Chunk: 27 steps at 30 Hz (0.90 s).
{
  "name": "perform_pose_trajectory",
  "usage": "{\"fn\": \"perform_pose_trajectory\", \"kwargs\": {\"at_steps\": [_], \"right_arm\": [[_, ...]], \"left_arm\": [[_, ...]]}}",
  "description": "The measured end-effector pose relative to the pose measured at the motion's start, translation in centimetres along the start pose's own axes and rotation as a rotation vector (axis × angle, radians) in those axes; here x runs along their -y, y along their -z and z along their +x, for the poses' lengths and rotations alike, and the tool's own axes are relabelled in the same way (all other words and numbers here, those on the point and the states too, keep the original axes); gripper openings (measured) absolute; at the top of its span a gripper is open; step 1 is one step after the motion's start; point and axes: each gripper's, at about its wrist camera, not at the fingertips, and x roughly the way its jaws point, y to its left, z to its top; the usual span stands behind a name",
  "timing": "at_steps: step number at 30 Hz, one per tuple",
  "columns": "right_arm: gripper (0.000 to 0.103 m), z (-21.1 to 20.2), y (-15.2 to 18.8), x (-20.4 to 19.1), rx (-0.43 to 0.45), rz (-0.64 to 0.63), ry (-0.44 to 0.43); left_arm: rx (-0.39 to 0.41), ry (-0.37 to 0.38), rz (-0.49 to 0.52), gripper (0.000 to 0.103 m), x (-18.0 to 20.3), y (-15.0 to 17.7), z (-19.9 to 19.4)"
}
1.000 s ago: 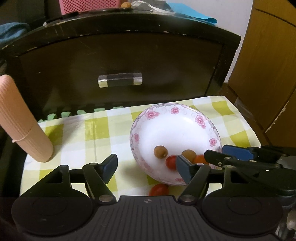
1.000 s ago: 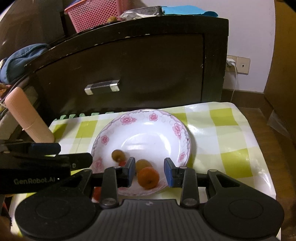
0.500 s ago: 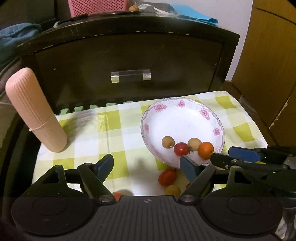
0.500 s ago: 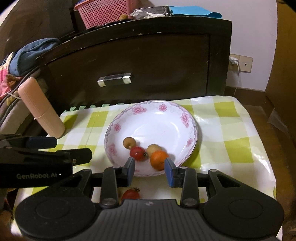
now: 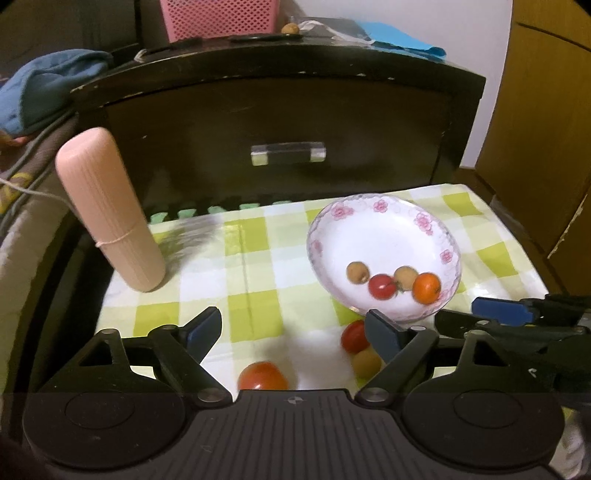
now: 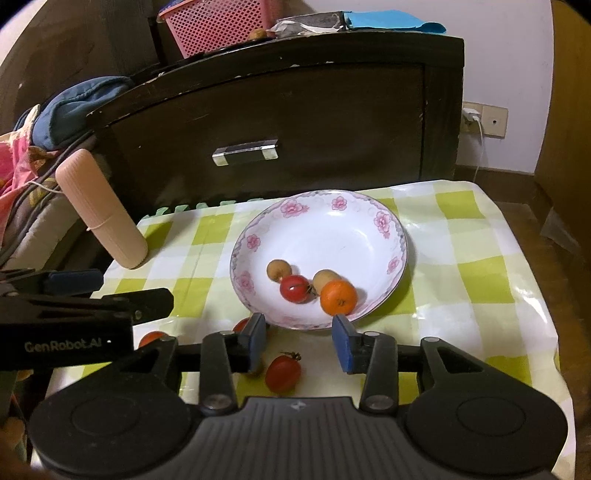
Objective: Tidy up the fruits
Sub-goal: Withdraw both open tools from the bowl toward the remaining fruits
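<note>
A white floral plate [image 6: 369, 240] [image 5: 384, 236] sits on the green checked tablecloth [image 6: 461, 273]. It holds an orange [image 6: 338, 297] [image 5: 426, 287], a red cherry tomato [image 6: 294, 288] [image 5: 383, 286] and two brown longans [image 6: 277, 269] [image 6: 325, 277]. Loose on the cloth in front of the plate lie red tomatoes [image 6: 283, 373] [image 5: 263, 376] [image 5: 354, 336] and a longan [image 5: 365, 363]. My right gripper [image 6: 300, 343] is open and empty, just in front of the plate. My left gripper [image 5: 295, 332] is open and empty, to the left of the plate, above the loose fruit.
A pink ribbed cylinder [image 5: 107, 210] [image 6: 101, 210] leans at the cloth's left edge. A dark cabinet with a drawer handle [image 6: 244, 151] stands right behind the table. A pink basket [image 6: 218, 26] sits on top. Clothes [image 6: 74, 107] pile at left.
Both grippers have pulled back and up from the plate. The right gripper opened wider and the orange it was around now lies in the plate. Loose fruit on the cloth came into view.
</note>
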Motion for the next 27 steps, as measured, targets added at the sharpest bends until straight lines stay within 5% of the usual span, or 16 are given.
{"fn": "perform_pose_trajectory", "kwargs": {"at_steps": [11,27], "right_arm": [[0.038,-0.1,1.4,-0.6,-0.057,-0.003,0.005],[0.038,0.4,6.0,-7.8,-0.189,-0.204,-0.191]], "left_arm": [[-0.062,-0.002,-0.017,0.089,-1.7,2.6,-0.7],[-0.103,-0.02,-0.136,0.09,-5.4,3.9,-1.7]]}}
